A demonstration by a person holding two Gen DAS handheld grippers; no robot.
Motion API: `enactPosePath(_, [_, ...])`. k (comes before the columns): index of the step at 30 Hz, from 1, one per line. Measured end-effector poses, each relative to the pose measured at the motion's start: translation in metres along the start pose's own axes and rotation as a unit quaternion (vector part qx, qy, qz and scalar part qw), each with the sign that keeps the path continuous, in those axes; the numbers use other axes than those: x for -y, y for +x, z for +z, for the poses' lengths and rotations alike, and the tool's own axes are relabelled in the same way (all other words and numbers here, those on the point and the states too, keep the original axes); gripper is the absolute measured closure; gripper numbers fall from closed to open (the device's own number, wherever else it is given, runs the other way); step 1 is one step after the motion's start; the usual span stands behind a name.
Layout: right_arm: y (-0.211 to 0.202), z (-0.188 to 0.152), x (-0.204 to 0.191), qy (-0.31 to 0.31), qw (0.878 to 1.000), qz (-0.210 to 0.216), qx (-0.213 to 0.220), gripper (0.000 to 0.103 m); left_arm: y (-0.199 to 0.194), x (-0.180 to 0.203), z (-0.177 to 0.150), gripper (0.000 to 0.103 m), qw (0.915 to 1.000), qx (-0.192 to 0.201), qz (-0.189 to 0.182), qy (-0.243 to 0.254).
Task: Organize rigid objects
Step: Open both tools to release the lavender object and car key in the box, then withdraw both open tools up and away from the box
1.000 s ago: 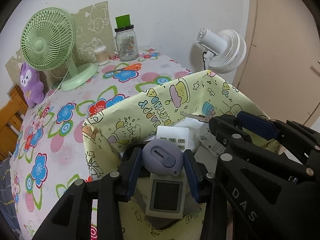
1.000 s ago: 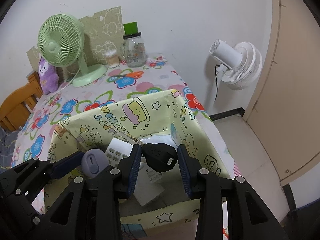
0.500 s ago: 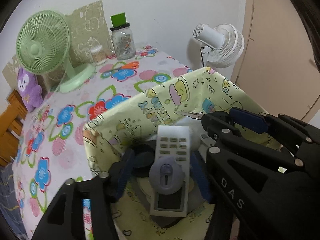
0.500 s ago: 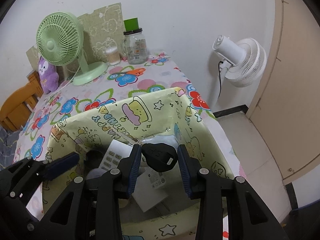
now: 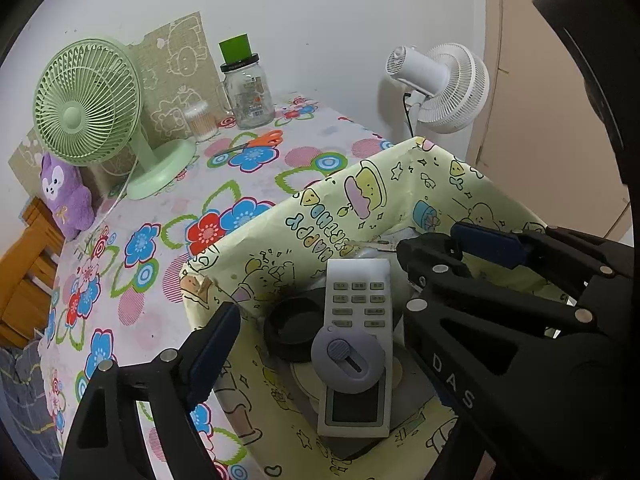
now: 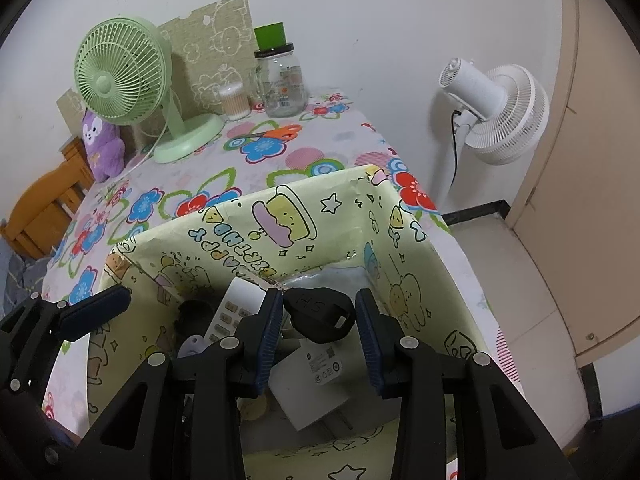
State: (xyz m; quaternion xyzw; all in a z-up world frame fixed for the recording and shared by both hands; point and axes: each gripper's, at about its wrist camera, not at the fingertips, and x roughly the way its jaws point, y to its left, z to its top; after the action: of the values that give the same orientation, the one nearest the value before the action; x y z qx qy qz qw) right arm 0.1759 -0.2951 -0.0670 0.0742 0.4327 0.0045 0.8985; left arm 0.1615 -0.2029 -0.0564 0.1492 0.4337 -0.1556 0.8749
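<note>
**Left wrist: disc dropped in the box**

Left tongs point(image 5: 316, 344) have just been opening and now stand wide, nothing pinched. The purple disc point(image 5: 347, 360) lies loose on the remote point(image 5: 356, 344) inside the box point(image 5: 360, 200), beside a black ring point(image 5: 292, 334). Right tongs point(image 6: 316, 334) are clamped on a black plug point(image 6: 318, 314) above the box, with a white charger point(image 6: 308, 384), I think, lying underneath. Box sits on the flowery surface point(image 5: 132, 240).
</note>
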Motion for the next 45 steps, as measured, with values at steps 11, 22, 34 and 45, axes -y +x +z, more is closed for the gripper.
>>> enactPosePath(11, [-0.012, -0.005, -0.004, 0.006, 1.0, 0.026, 0.001, 0.039, -0.008, 0.001, -0.003, 0.013, 1.0, 0.008, -0.001, -0.002])
enactPosePath(22, [-0.035, -0.01, -0.011, 0.007, 1.0, 0.01, 0.027, 0.022, -0.031, -0.004, -0.011, 0.01, 0.9995, 0.03, 0.001, -0.009])
enactPosePath(34, [-0.055, -0.02, -0.025, 0.003, 0.999, -0.012, 0.036, 0.019, -0.052, -0.018, -0.027, 0.006, 0.9983, 0.049, 0.003, -0.032])
enactPosePath(45, [-0.072, -0.033, -0.043, -0.01, 0.998, -0.029, 0.045, 0.019, -0.071, -0.043, -0.05, 0.002, 0.9963, 0.057, 0.02, -0.062])
